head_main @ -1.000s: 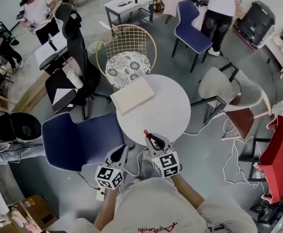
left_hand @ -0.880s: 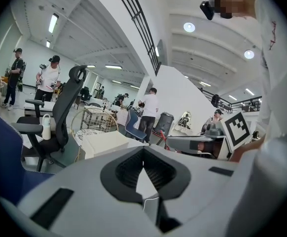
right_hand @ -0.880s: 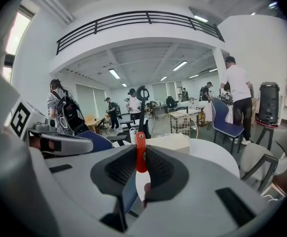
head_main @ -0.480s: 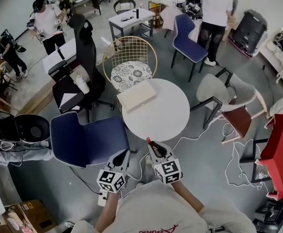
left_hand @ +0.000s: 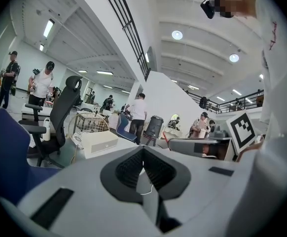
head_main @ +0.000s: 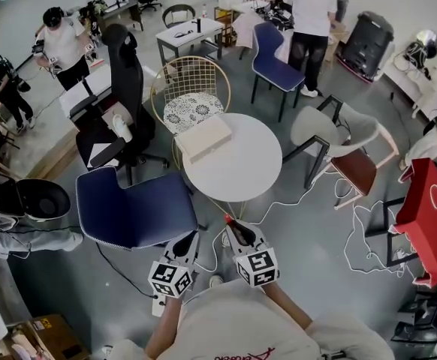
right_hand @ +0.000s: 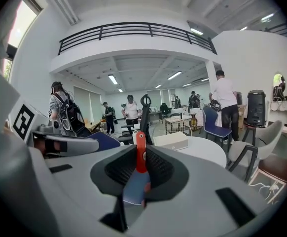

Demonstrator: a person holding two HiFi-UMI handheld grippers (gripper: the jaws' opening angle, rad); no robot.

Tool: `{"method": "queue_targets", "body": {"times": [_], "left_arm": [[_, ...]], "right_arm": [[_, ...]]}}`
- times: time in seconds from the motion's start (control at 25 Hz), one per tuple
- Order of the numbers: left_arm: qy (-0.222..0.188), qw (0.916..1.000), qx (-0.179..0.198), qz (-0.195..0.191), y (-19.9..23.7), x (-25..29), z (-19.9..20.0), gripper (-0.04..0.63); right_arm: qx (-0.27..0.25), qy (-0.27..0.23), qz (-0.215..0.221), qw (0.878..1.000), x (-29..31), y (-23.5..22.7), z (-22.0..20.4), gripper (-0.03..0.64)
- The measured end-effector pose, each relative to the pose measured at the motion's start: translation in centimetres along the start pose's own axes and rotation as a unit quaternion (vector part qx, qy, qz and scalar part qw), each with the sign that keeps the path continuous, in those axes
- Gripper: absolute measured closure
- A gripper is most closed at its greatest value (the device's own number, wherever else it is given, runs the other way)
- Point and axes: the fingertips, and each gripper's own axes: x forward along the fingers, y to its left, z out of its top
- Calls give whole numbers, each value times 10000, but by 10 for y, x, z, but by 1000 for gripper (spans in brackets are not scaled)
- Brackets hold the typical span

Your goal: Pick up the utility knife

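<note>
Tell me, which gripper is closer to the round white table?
Right. The right gripper, holding the utility knife, is just short of the table's near edge; the left gripper sits further back, beside the blue chair.

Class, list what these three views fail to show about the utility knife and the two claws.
1. Blade of the utility knife: out or retracted, unclear. The right gripper view shows only a red strip and a bluish part gripped in the right claw; too small in the head view.
2. Hands holding the left claw and right claw: hidden under the marker cubes in the head view.
</note>
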Motion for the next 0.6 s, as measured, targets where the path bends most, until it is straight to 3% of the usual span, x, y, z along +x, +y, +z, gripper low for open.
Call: {"method": "queue_targets", "body": {"times": [0.6], "left_arm": [[-75,9999,17,-78,-42,-27,-13,583]], "right_arm": [[8,-64,-61,10000,-58,15,-11,551]]}}
